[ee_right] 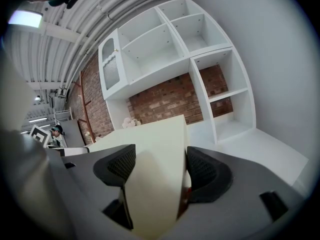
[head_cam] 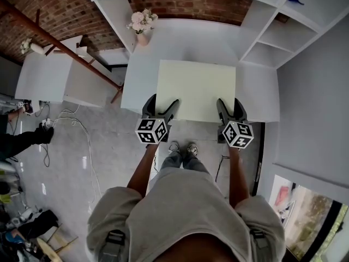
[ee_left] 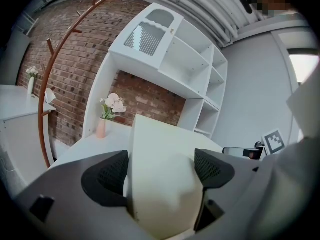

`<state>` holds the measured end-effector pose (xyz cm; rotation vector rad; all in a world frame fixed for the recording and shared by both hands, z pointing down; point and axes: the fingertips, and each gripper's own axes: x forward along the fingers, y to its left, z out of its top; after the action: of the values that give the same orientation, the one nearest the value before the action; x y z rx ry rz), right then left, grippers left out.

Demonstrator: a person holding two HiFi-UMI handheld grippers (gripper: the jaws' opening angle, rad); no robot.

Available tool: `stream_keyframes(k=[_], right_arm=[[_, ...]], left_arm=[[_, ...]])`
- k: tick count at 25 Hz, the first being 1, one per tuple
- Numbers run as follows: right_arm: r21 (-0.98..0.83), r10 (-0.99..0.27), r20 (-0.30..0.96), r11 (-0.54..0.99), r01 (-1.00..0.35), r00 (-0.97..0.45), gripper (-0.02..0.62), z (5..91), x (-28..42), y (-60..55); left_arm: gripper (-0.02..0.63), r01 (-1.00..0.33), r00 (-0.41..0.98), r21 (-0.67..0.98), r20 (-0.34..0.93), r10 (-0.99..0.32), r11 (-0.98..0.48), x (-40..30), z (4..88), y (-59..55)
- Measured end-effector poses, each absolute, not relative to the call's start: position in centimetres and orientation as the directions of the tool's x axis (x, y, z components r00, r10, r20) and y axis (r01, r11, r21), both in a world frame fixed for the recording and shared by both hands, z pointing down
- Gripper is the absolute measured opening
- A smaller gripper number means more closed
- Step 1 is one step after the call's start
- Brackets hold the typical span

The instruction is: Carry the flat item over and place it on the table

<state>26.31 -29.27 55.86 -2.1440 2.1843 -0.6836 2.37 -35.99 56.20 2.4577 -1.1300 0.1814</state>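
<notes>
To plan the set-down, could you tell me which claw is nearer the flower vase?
Left. The left claw grips the cream panel on the side toward the flower vase; the right claw grips it farther right.

The left hand-held gripper [ee_left: 160, 171] clamps the cream board [ee_left: 162, 174].

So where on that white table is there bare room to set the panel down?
The table is bare beyond the panel, from the flower vase across to the shelves, and in strips on both sides. Only the vase's back-left corner is taken.
</notes>
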Motion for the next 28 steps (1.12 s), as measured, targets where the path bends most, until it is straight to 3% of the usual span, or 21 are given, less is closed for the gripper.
stream_keyframes(k=[28], right_arm=[[-0.36,-0.86,0.501,-0.109,-0.927,-0.094,0.337,67.8,24.1,-29.5]], left_arm=[[0.426,-0.777,0.629,0.382,0.487,-0.606,-0.499,0.2,67.6,-36.1]])
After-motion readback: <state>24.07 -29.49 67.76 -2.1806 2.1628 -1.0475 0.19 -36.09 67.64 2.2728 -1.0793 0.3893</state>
